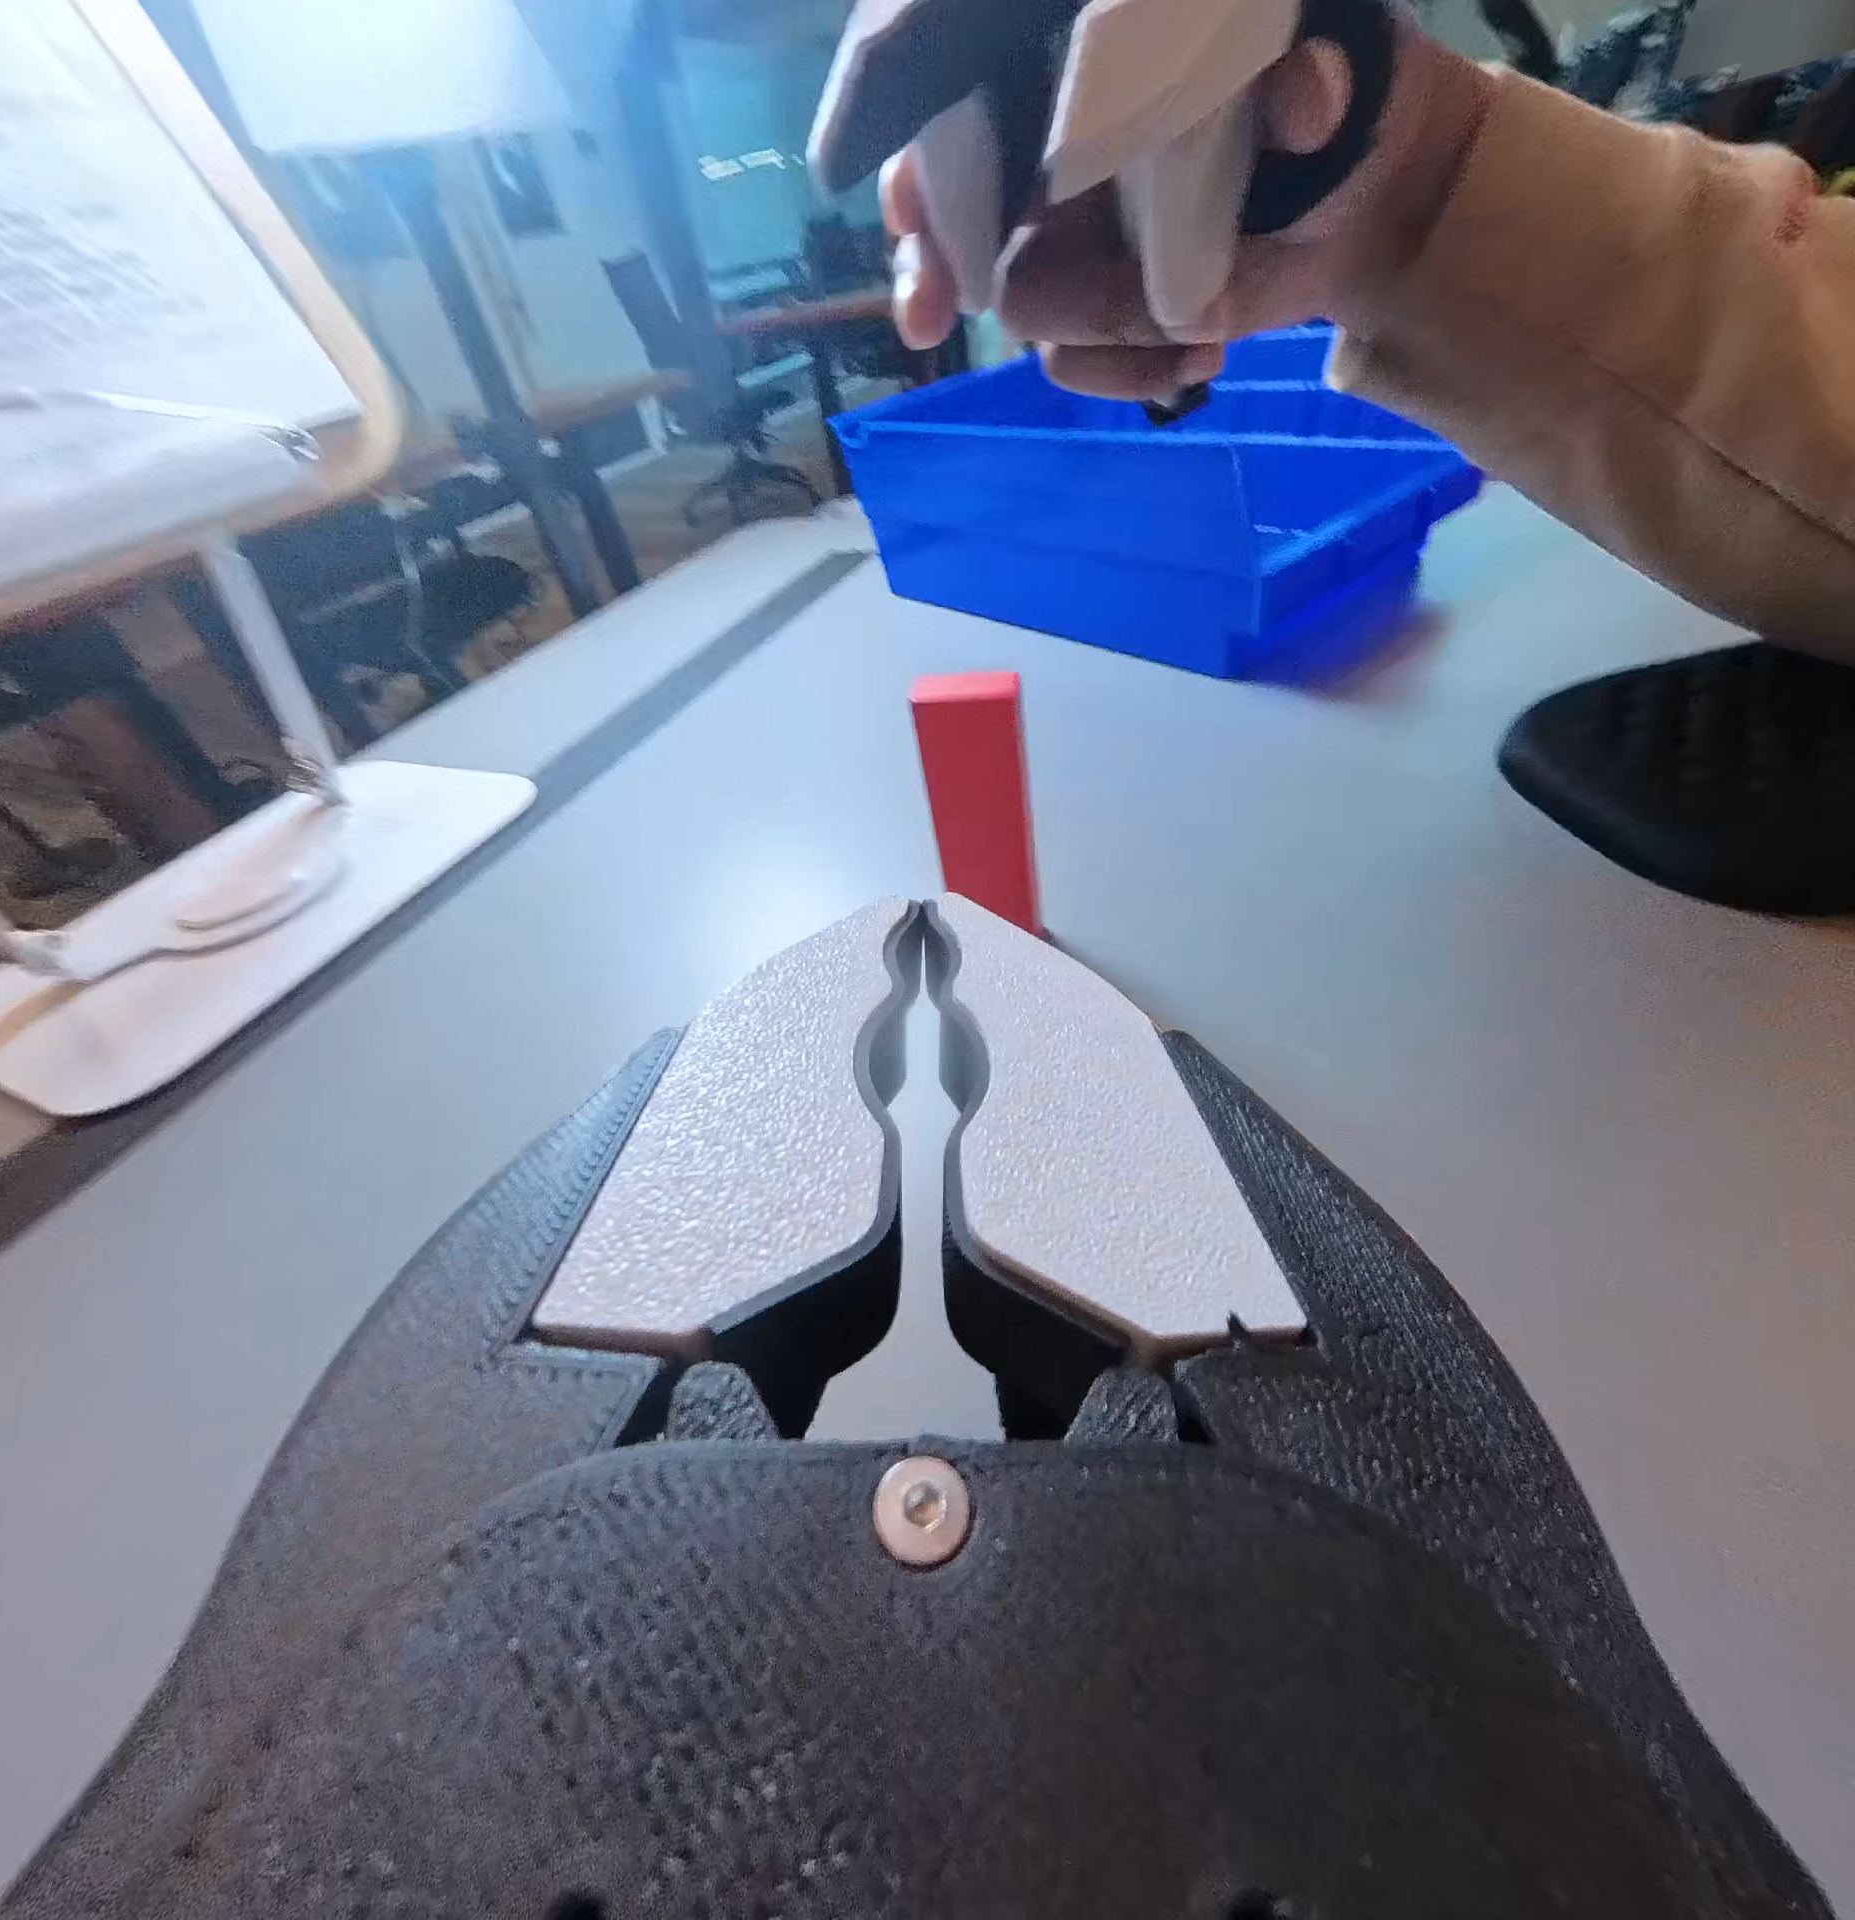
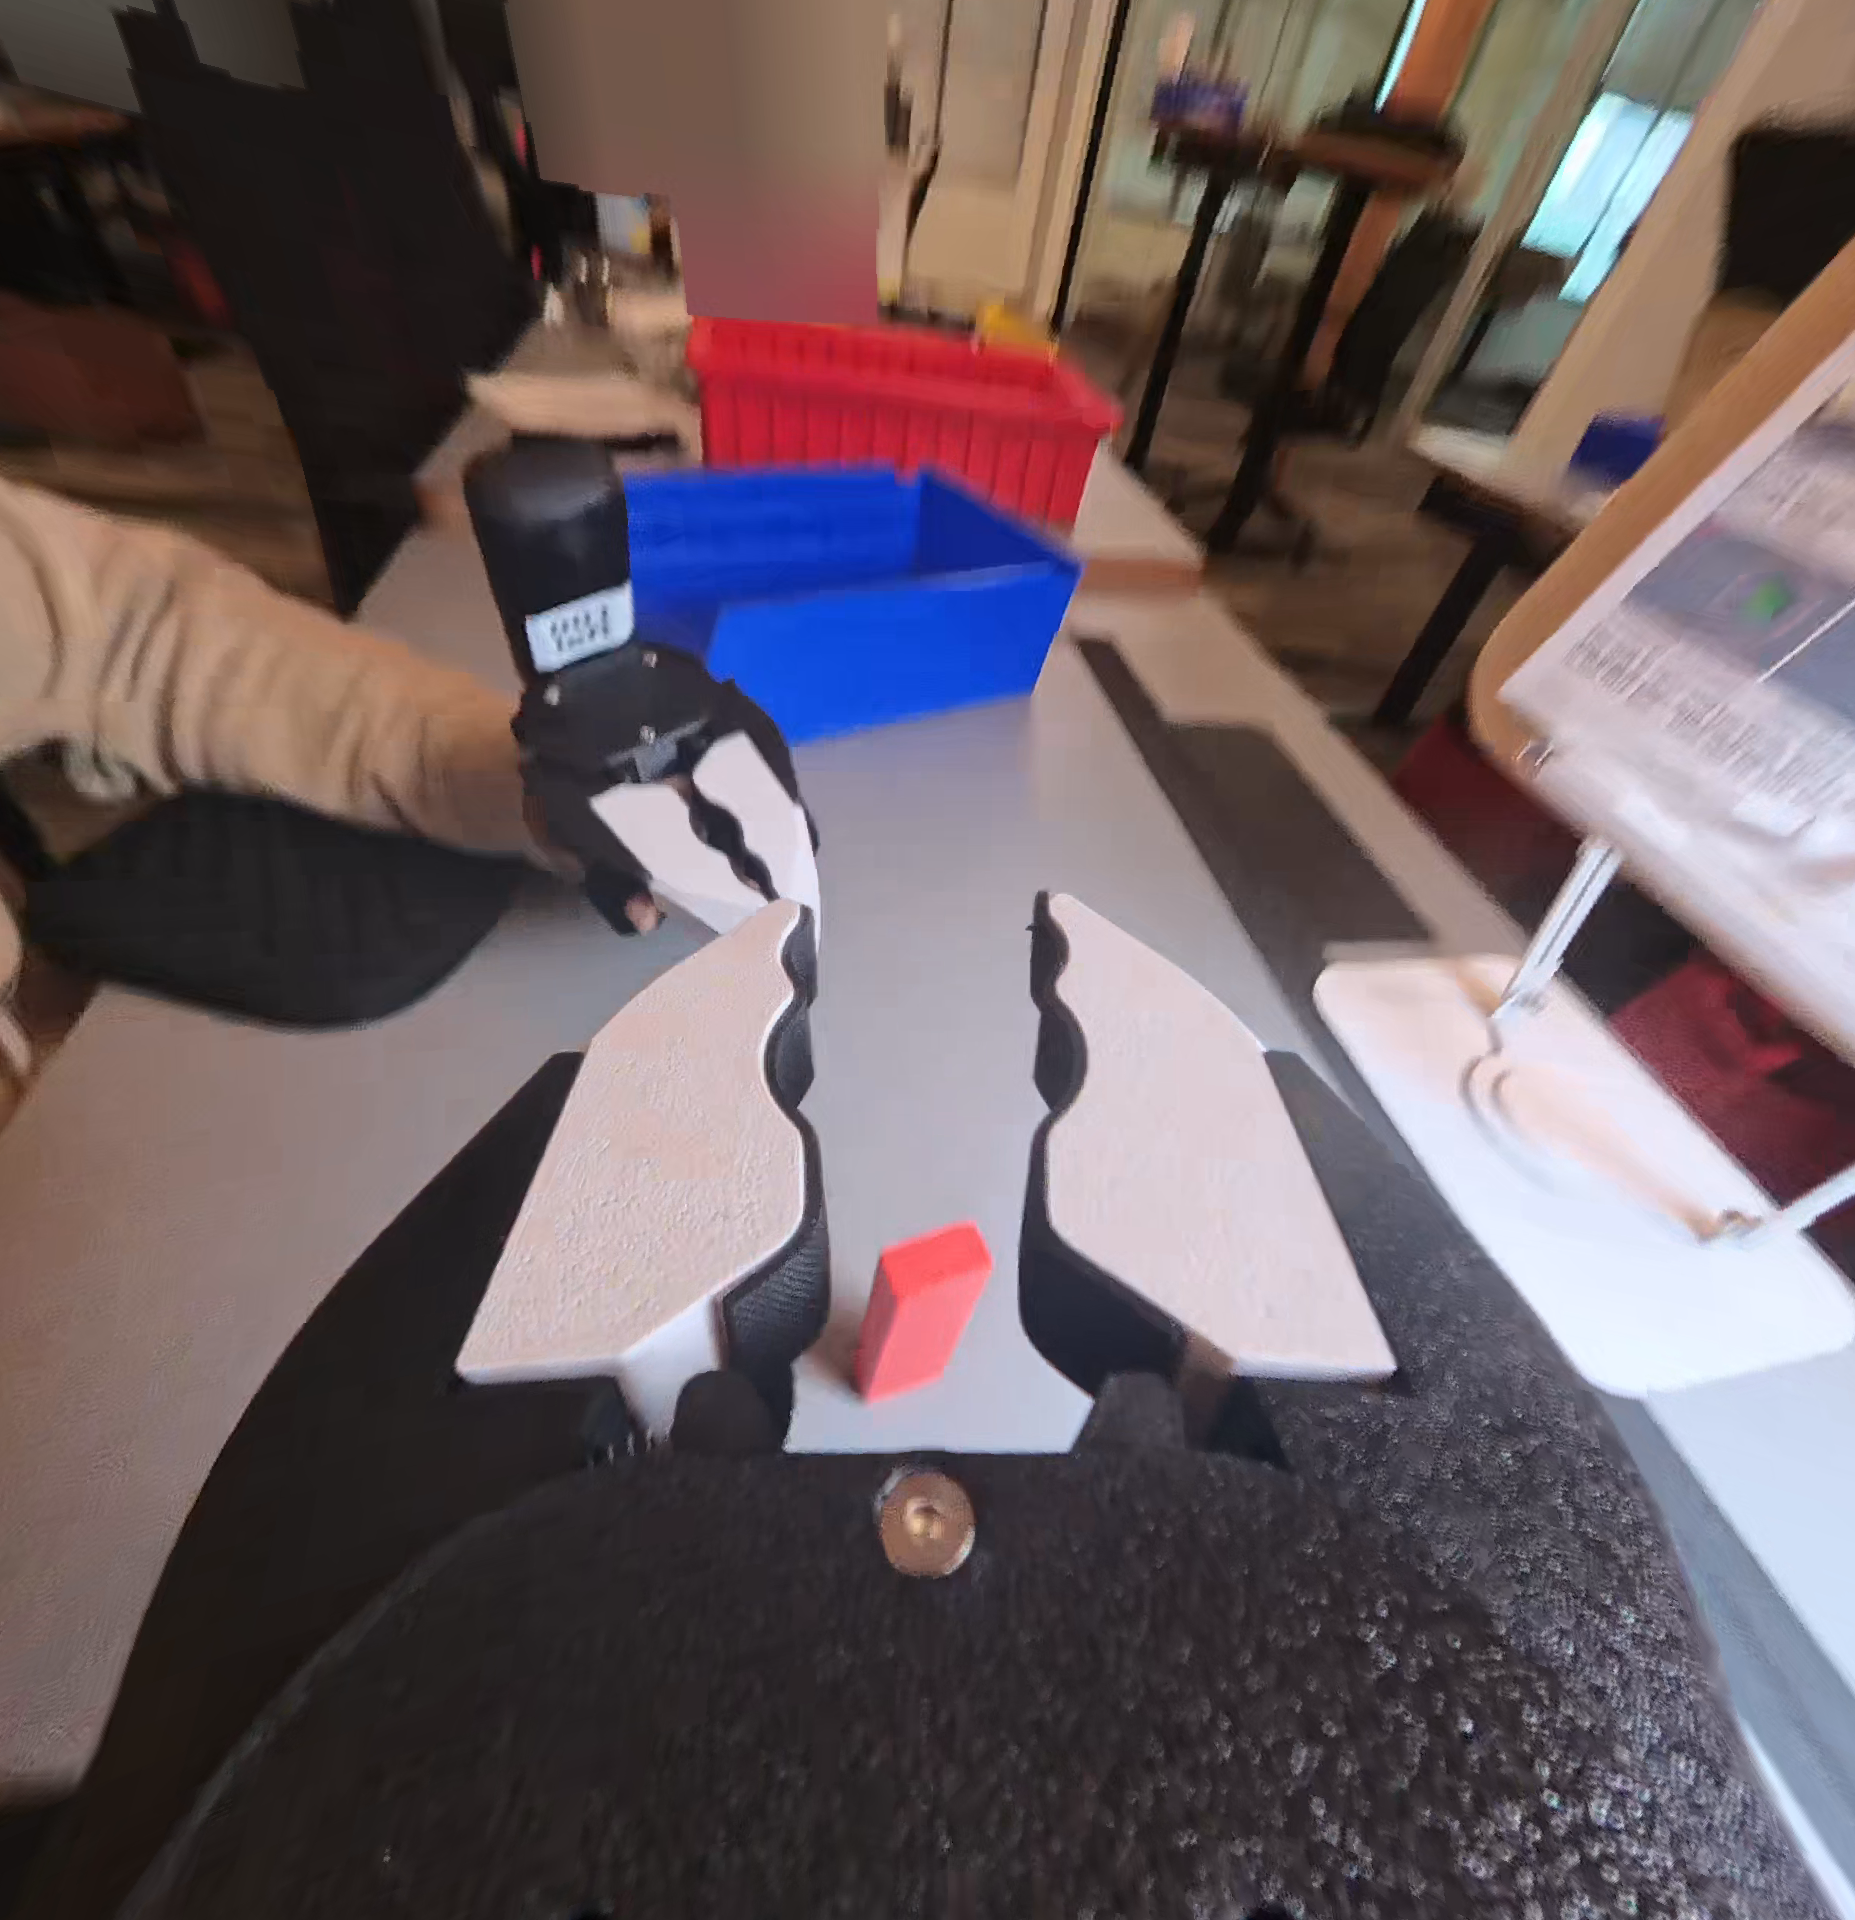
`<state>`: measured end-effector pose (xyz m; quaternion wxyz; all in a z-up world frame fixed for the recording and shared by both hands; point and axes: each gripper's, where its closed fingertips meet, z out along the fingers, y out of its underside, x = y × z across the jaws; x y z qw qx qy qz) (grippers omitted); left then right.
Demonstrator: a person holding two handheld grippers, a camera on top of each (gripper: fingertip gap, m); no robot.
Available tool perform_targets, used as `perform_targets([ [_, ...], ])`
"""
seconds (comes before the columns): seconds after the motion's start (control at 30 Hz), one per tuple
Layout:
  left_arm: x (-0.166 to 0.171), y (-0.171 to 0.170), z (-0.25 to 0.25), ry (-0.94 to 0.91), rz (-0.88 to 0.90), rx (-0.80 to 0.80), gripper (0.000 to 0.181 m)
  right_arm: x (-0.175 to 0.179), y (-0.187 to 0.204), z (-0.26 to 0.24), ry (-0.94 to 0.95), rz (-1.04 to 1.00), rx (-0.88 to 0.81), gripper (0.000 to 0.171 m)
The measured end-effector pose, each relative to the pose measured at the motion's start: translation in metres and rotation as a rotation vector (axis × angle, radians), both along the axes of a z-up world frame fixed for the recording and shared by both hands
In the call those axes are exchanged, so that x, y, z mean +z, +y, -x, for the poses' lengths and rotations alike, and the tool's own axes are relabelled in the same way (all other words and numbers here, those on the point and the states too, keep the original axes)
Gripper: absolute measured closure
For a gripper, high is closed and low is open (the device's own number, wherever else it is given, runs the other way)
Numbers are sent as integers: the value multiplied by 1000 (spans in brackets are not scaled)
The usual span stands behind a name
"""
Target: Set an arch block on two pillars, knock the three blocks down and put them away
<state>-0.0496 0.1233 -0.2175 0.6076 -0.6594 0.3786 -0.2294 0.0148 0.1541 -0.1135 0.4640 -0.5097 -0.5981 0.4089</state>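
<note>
A small red block point(image 2: 921, 1307) stands up straight below the right gripper point(image 2: 921, 914), its fingers wide apart; the left gripper point(image 1: 923, 912) is pinched closed and empty.

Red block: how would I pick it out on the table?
Start at the blue bin on the grey table. Nearer than it, a red block stands upright, alone, just beyond the shut left gripper. It is the only small red upright thing on the tabletop.

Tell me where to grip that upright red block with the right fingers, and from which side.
Grip the red block near its top, across its two narrow sides, coming down from above. It stands upright on the grey table, tall and slim, so a low sideways touch would probably tip it. The right gripper is already open above it.
</note>
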Motion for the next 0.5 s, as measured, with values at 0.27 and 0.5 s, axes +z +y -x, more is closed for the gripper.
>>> perform_targets([
  [0.27, 130, -9, 124, 6, -240, 429, 181, -3, 11, -29, 176, 19, -392, 167],
  [0.5, 115, -17, 309, 147, 112, 771, 167, -63, -6, -63, 162, 100, -484, 171],
])
